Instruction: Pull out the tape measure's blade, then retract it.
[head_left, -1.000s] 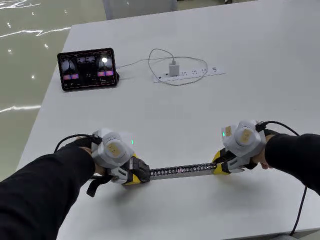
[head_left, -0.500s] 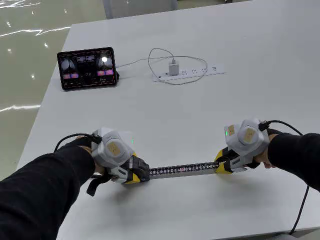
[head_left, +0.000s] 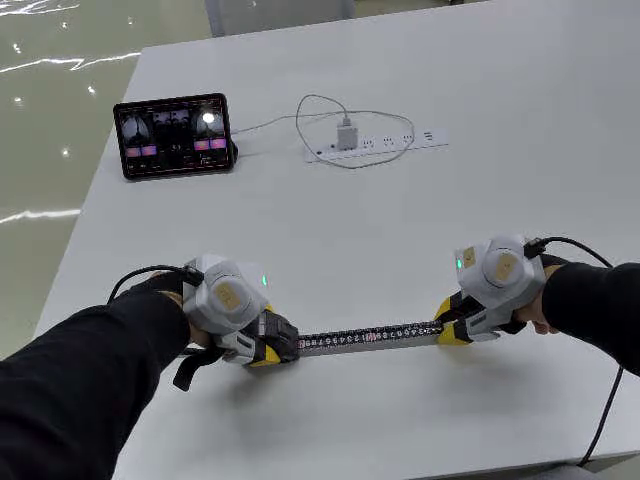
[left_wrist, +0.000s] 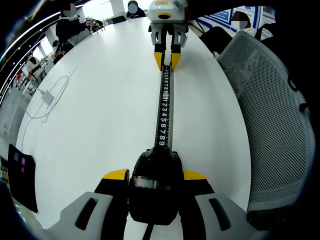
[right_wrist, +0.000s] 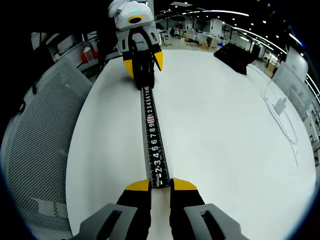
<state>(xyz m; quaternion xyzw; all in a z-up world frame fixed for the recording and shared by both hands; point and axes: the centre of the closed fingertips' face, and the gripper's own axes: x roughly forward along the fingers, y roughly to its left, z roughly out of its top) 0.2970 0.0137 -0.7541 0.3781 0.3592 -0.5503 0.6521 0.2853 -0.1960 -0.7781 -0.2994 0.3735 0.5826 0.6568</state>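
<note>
Currently, your left tool (left_wrist: 155, 175) is clamped around the tape measure case (left_wrist: 154, 192), which sits on the white counter (head_left: 400, 200). Your right tool (right_wrist: 160, 186) pinches the tip of the blade (right_wrist: 152, 132), which lies drawn out flat between both tools.

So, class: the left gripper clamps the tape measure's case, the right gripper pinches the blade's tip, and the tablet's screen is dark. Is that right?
Not quite: the screen of the tablet is lit, not dark, as the head view shows. The left gripper does clamp the tape measure's case, and the right gripper pinches the tip of the blade.
</note>
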